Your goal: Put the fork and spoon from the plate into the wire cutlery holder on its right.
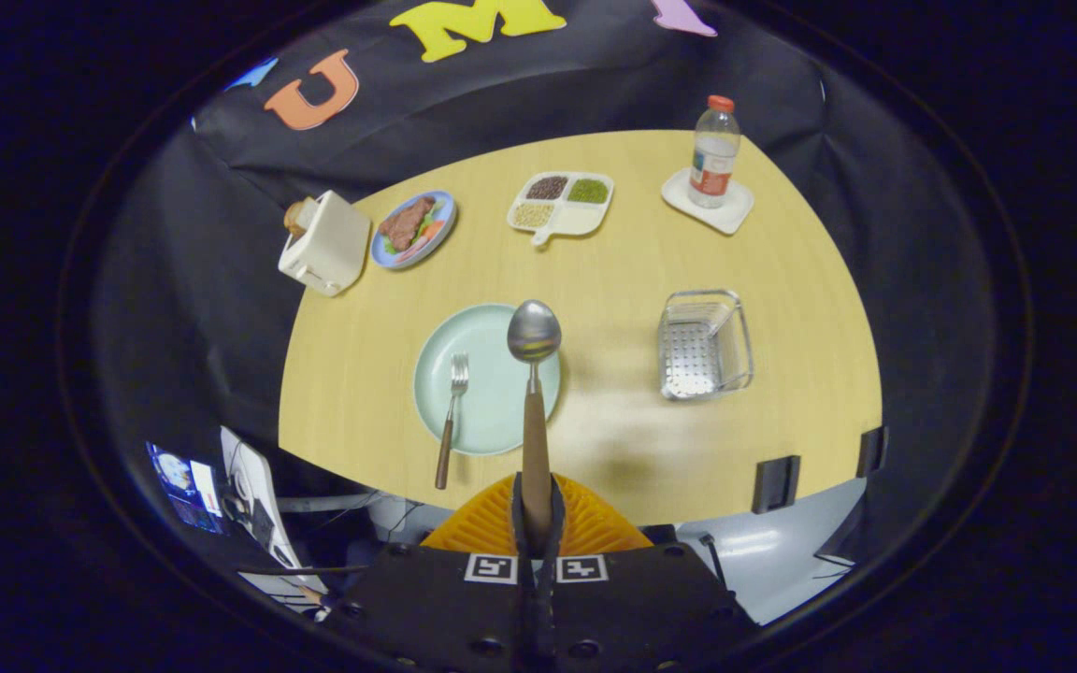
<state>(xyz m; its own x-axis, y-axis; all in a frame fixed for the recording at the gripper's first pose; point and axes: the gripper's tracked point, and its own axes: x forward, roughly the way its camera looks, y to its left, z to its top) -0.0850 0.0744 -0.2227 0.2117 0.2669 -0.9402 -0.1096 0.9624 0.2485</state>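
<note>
The gripper (536,514) is clenched on the brown handle of the spoon (534,374), both orange fingers (585,528) pressing it from either side, so the spoon stands out straight ahead at 12 o'clock with its bowl held high above the table. Seen from up here, the bowl hangs over the upper right edge of the pale green plate (487,411). The fork (451,416) lies on the plate's left half, tines toward 12 o'clock, its brown handle running off the rim toward 6 o'clock. The wire cutlery holder (703,344) sits on the wooden table (613,271) at about 3 o'clock from the plate, well apart from it and looking empty. By my reading, step 1 of 2 is in hand: the spoon is lifted and in carry, the fork untouched. The next move calls for swinging the gripper toward 2 o'clock until the spoon is over the holder's open top, lowering it inside, then releasing before going for the fork.
</note>
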